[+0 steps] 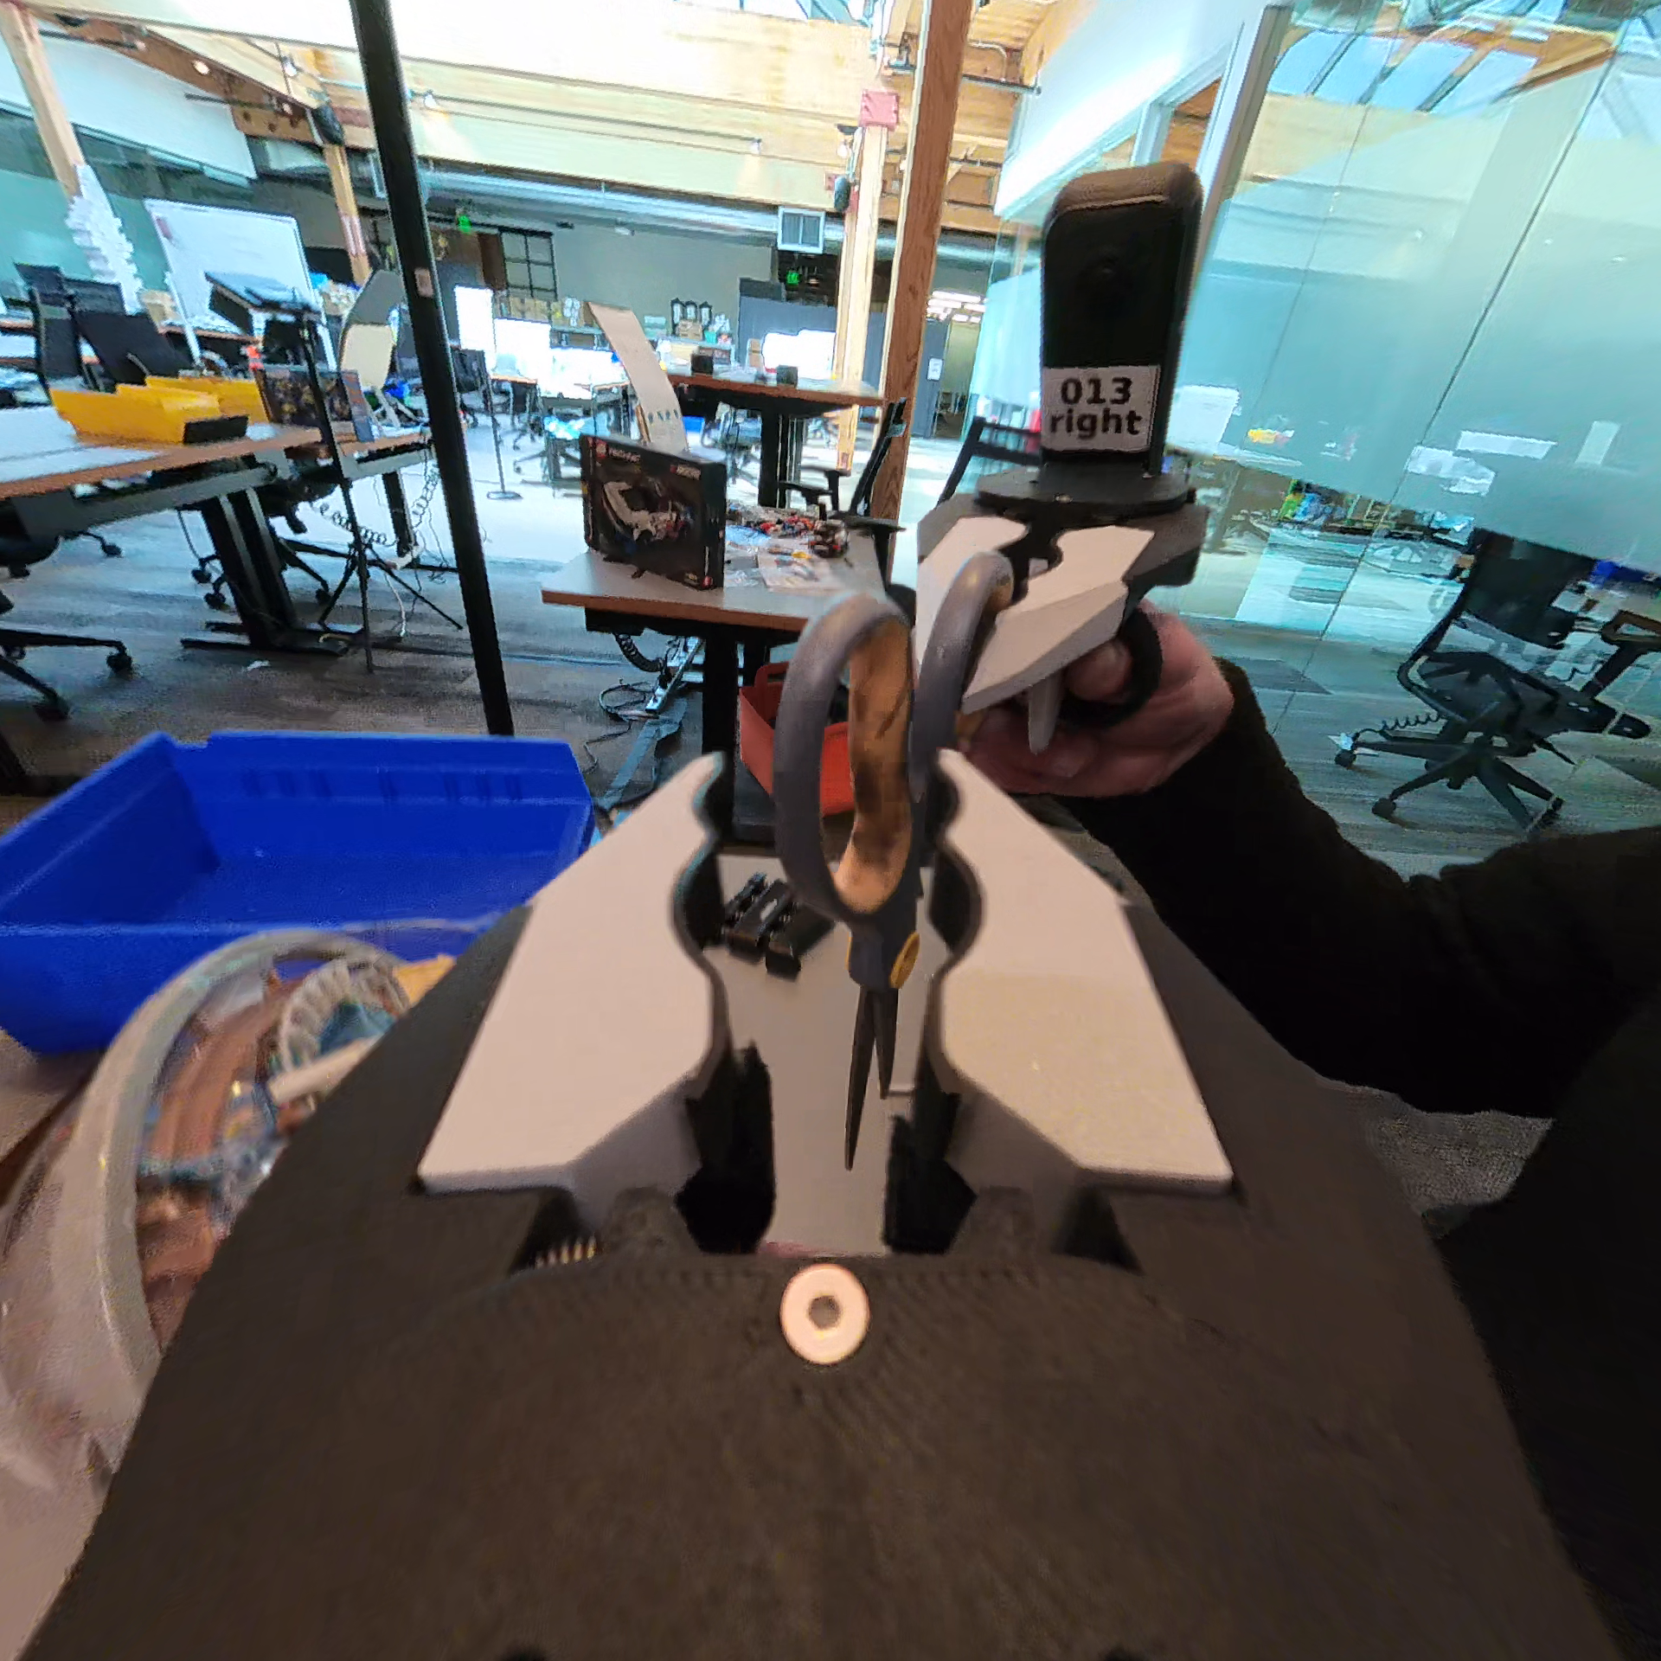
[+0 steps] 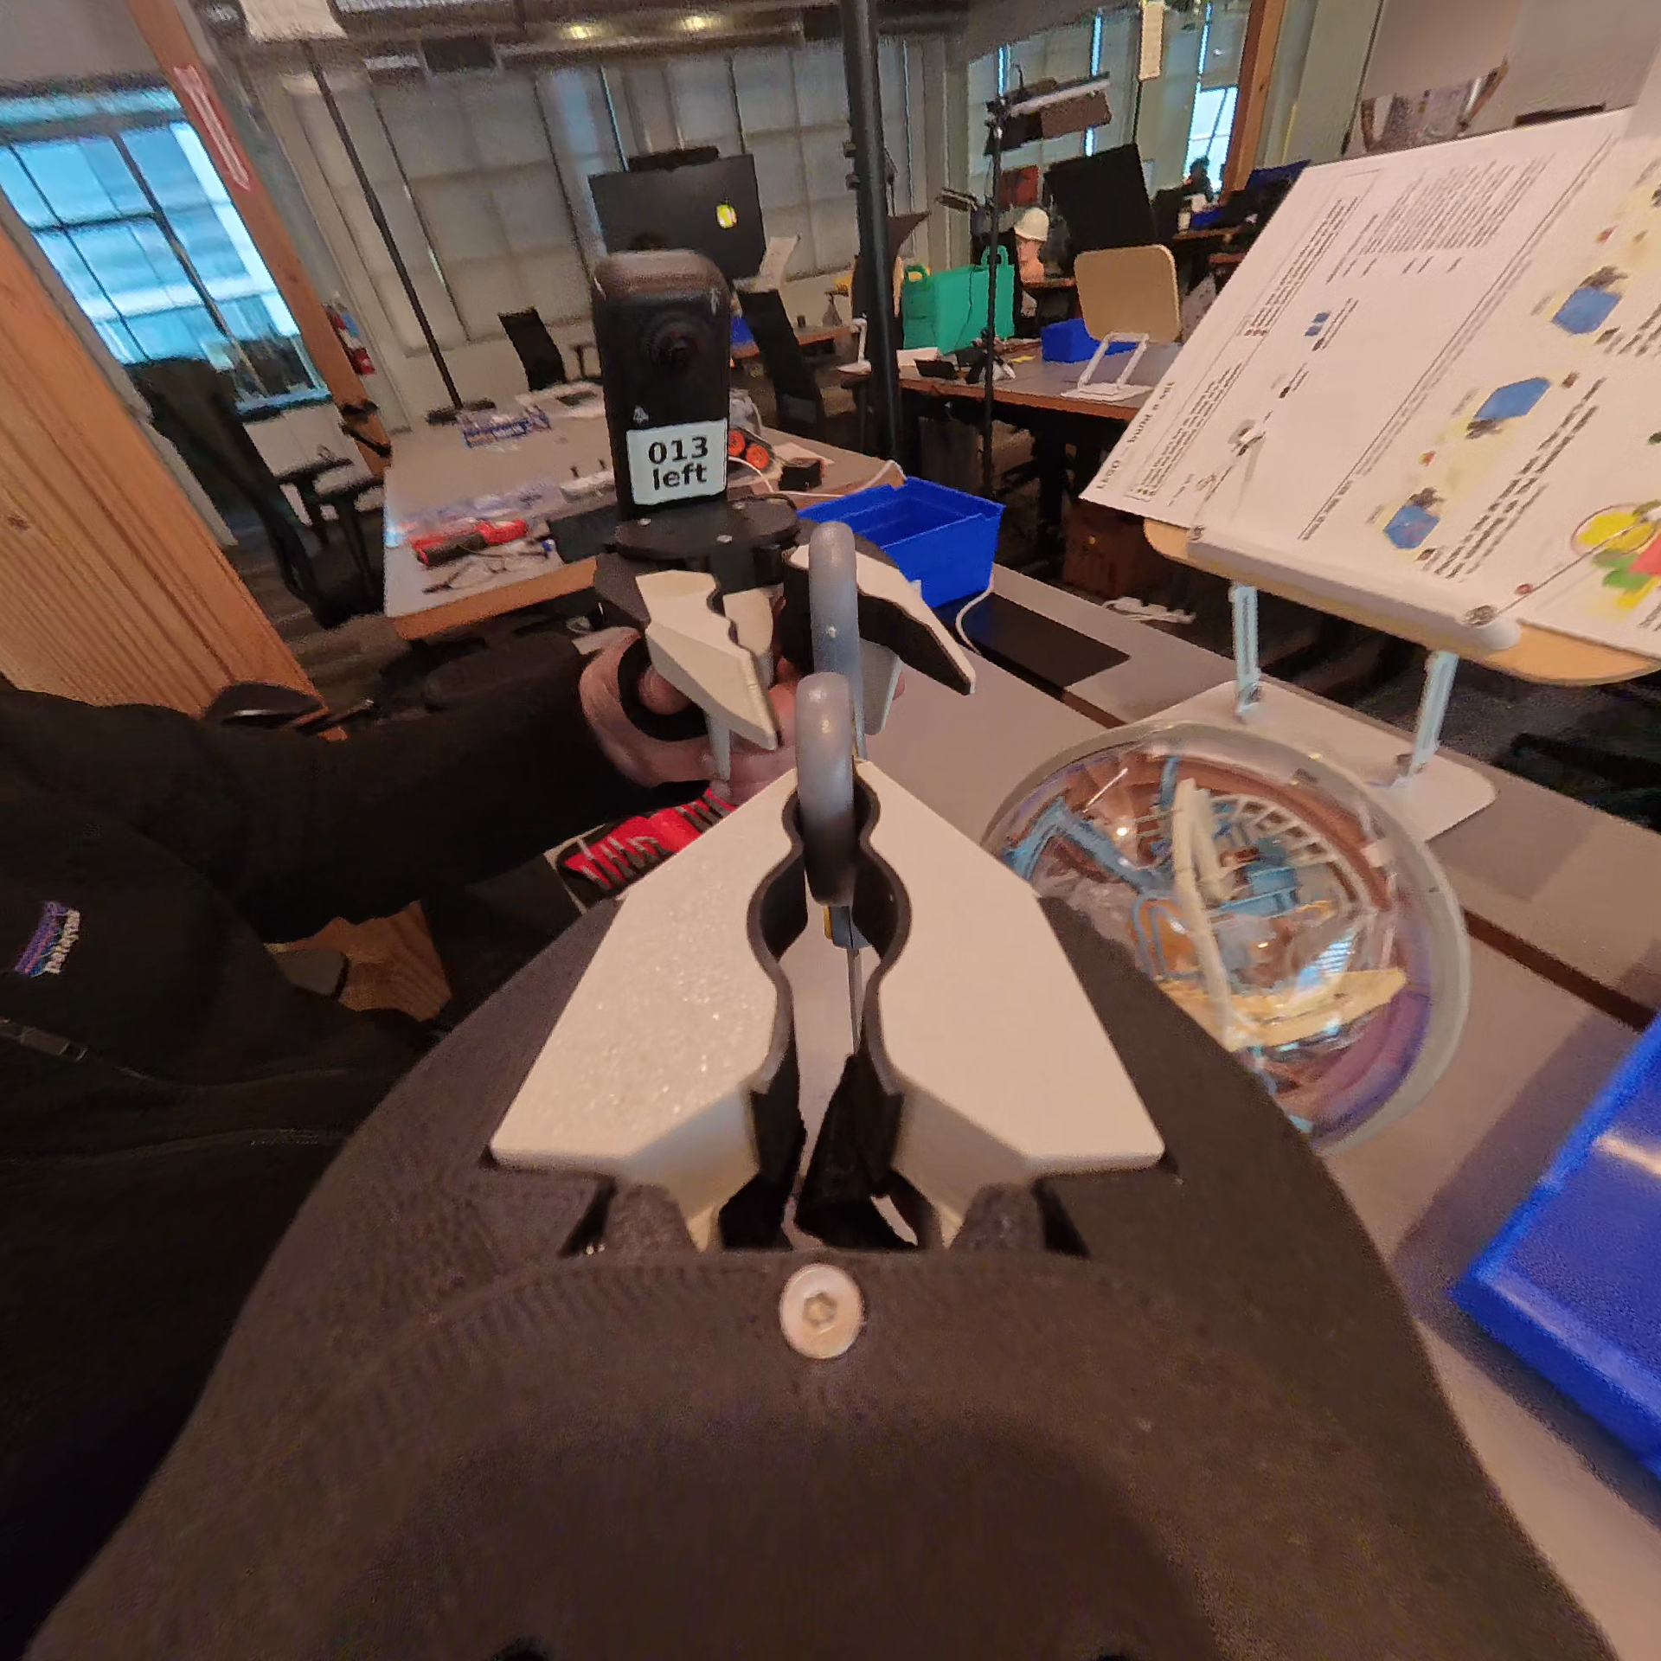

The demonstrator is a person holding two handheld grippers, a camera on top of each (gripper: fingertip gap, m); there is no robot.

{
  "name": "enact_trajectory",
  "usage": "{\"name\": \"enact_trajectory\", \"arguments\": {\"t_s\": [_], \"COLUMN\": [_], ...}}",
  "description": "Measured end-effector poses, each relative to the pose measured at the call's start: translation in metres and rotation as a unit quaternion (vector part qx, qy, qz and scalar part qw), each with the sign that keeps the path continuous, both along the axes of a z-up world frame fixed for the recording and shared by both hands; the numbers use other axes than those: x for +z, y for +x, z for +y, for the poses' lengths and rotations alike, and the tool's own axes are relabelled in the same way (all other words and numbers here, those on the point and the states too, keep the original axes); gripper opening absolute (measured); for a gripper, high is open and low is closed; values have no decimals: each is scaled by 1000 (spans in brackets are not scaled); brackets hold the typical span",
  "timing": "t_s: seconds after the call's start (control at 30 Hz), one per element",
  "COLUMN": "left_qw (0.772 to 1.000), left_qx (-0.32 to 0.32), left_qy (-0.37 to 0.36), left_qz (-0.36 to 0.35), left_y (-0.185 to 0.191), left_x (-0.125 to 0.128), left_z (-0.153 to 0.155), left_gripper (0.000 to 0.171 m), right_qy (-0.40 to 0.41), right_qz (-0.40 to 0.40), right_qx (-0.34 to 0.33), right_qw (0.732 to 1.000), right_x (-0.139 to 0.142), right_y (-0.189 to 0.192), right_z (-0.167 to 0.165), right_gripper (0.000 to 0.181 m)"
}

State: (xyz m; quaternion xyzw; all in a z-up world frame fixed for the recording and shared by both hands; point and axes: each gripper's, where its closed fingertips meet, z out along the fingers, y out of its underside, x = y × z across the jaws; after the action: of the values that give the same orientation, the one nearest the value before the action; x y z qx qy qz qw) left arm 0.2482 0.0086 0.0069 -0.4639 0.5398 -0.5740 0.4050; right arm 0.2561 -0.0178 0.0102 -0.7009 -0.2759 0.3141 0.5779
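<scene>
A pair of scissors with grey handles lined in yellow [image 1: 849,764] hangs blades down between my two grippers. My right gripper [image 2: 827,791] is shut on one grey handle loop [image 2: 825,809]. It also shows in the left wrist view [image 1: 1007,611], gripping the far loop. My left gripper [image 1: 831,782] is open. The near loop stands between its fingers, with a gap on the left finger's [image 1: 629,944] side. In the right wrist view the left gripper [image 2: 863,710] shows with its fingers spread around the other loop [image 2: 831,593].
A clear ball with a maze inside [image 2: 1231,935] sits on the grey table [image 2: 1007,746], near a printed sheet on a stand [image 2: 1402,404]. Blue bins stand at the left [image 1: 270,845] and right [image 2: 1582,1258]. Small black parts [image 1: 764,917] lie below the scissors. Less than 4 cm separates the two grippers' tips.
</scene>
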Motion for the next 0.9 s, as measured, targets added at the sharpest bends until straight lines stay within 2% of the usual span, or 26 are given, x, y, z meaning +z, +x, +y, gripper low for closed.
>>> {"name": "enact_trajectory", "arguments": {"t_s": [0.03, 0.23, 0.37, 0.47, 0.53, 0.7, 0.9], "left_qw": [1000, 998, 994, 993, 991, 985, 984], "left_qx": [-11, -38, -28, 5, 10, 17, 24], "left_qy": [2, -3, -35, -51, -68, -75, -109], "left_qz": [-12, -58, -100, -103, -117, -152, -138], "left_y": [4, 21, 21, 22, 21, 19, 25], "left_x": [11, 55, 71, 69, 71, 77, 65], "left_z": [1, 32, 69, 97, 111, 126, 148], "left_gripper": [22, 22, 26, 25, 16, 10, 8], "right_qy": [3, 36, 39, 31, 23, 15, -11], "right_qz": [-18, -77, -108, -131, -137, -147, -154], "right_qx": [-8, -42, -65, -75, -73, -64, -65], "right_qw": [1000, 996, 991, 988, 988, 987, 986], "right_x": [7, 50, 59, 57, 56, 60, 55], "right_y": [2, 19, 31, 35, 36, 34, 36], "right_z": [5, 33, 61, 79, 90, 109, 128], "right_gripper": [0, 0, 0, 0, 0, 0, 0]}}
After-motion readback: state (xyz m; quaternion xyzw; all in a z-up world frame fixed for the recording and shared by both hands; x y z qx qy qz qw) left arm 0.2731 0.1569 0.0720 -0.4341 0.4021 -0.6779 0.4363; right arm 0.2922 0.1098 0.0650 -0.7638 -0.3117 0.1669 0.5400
